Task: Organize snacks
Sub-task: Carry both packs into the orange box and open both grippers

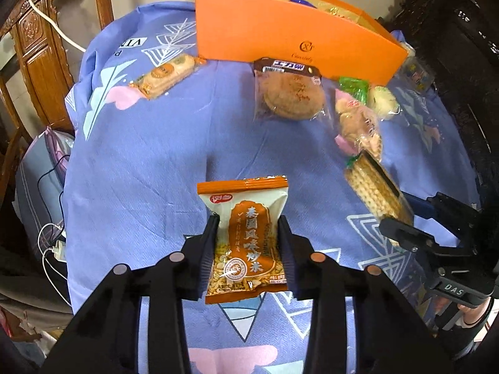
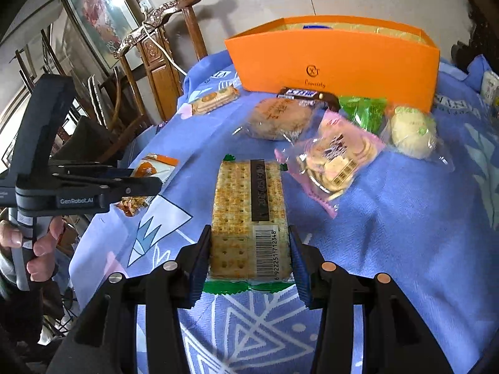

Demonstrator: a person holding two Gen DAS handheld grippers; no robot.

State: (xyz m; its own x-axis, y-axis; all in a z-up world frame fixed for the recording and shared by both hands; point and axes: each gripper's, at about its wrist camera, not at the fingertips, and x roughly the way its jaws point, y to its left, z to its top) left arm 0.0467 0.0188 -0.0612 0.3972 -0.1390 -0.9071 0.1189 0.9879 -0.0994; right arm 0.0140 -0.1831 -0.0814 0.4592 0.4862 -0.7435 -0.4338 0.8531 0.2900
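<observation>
My left gripper (image 1: 248, 243) is shut on an orange fried-rice snack packet (image 1: 246, 237), held clear above the blue cloth. My right gripper (image 2: 249, 249) is shut on a long pack of soda crackers (image 2: 249, 215), gripped near its barcode end and lifted off the cloth. An open orange box (image 1: 280, 34) stands at the far side of the table; the same orange box (image 2: 336, 62) shows snacks inside. From the right wrist view the left gripper (image 2: 134, 187) appears at the left with its packet (image 2: 146, 180). From the left wrist view the right gripper (image 1: 405, 227) holds the crackers (image 1: 374, 193).
Loose snacks lie before the box: a wrapped round cake (image 1: 290, 93), a biscuit sleeve (image 1: 165, 74), a pink bag of small biscuits (image 2: 333, 159), a green packet (image 2: 361, 109), a pale bun (image 2: 411, 131). Wooden chairs (image 2: 162, 62) stand left. A person's hand (image 2: 37, 243) grips the left handle.
</observation>
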